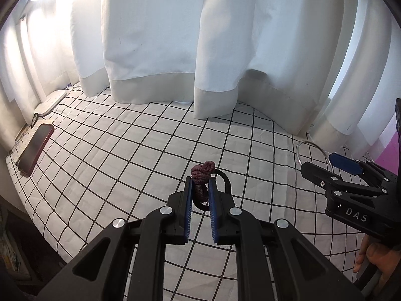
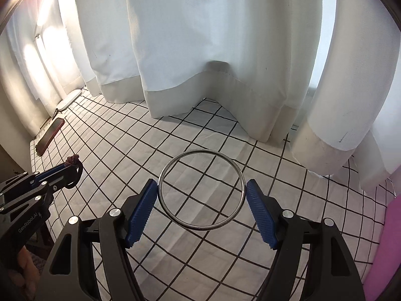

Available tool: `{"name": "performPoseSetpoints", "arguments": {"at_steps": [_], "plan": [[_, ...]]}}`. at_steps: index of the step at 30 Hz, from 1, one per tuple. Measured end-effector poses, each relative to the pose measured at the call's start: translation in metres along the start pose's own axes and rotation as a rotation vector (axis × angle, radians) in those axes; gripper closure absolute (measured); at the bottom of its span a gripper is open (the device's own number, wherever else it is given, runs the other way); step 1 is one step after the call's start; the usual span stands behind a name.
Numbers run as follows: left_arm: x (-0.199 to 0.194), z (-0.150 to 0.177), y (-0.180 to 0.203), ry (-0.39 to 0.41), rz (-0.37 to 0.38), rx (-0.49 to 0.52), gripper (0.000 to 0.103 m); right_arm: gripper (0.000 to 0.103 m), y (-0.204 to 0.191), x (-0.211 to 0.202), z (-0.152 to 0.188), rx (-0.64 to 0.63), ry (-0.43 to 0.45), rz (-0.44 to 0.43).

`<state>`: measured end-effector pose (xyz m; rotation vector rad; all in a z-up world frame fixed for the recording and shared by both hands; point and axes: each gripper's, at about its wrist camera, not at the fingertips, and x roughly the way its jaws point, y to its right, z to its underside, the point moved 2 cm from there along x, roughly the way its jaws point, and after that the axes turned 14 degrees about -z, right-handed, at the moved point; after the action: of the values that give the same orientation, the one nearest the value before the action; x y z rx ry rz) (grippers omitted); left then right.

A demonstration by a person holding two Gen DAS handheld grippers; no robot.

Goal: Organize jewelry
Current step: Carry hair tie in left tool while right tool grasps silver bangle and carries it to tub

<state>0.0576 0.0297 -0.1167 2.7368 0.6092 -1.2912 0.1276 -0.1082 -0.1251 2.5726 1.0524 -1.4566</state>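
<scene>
Two claws are at work over the checked cloth (image 2: pixel 190 135), each with its own piece. The left claw (image 1: pixel 200 197) is clenched on a maroon hair tie (image 1: pixel 201 175), a soft, bunched fabric loop squeezed between the ribbed blue pads, its knotted top poking above them; a black ring (image 1: pixel 224 181), thin and matte, sits looped with it and hangs out to the right of the pads. In the right wrist view that bundle looks lifted off the cloth. The right claw (image 2: pixel 201 202) is spread wide around a silver bangle (image 2: pixel 201 188), a thin, hard, shiny metal hoop; the left pad touches or nearly touches its rim, the right pad stands just clear, so nothing is gripped yet. Whether the bangle lies flat or tilts a little is hard to judge. This looks like the pick-up stage, one item secured and the second being lined up. The next move calls for a careful squeeze across the hoop's width: smooth round metal could slide or pop off those pads. White curtains (image 2: pixel 200 50) hang behind, and a dark phone (image 1: pixel 36 149) lies well off to the left.
</scene>
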Motion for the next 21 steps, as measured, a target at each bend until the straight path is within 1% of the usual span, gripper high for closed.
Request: {"name": "performPoseSetpoints", "arguments": {"at_steps": [7, 11, 16, 21], "plan": [[-0.024, -0.033, -0.020, 0.081, 0.079, 0.076, 0.090, 0.033, -0.030, -0.042, -0.007, 0.036, 0.089, 0.063], [-0.034, -0.050, -0.020, 0.124, 0.133, 0.139, 0.090, 0.033, -0.042, -0.069, -0.010, 0.057, 0.146, 0.120], [-0.055, -0.067, -0.004, 0.193, 0.222, 0.226, 0.090, 0.033, -0.049, -0.108, -0.007, 0.115, 0.224, 0.195], [-0.082, -0.080, 0.034, 0.253, 0.350, 0.318, 0.090, 0.033, -0.048, -0.158, 0.010, 0.179, 0.295, 0.290]]}}
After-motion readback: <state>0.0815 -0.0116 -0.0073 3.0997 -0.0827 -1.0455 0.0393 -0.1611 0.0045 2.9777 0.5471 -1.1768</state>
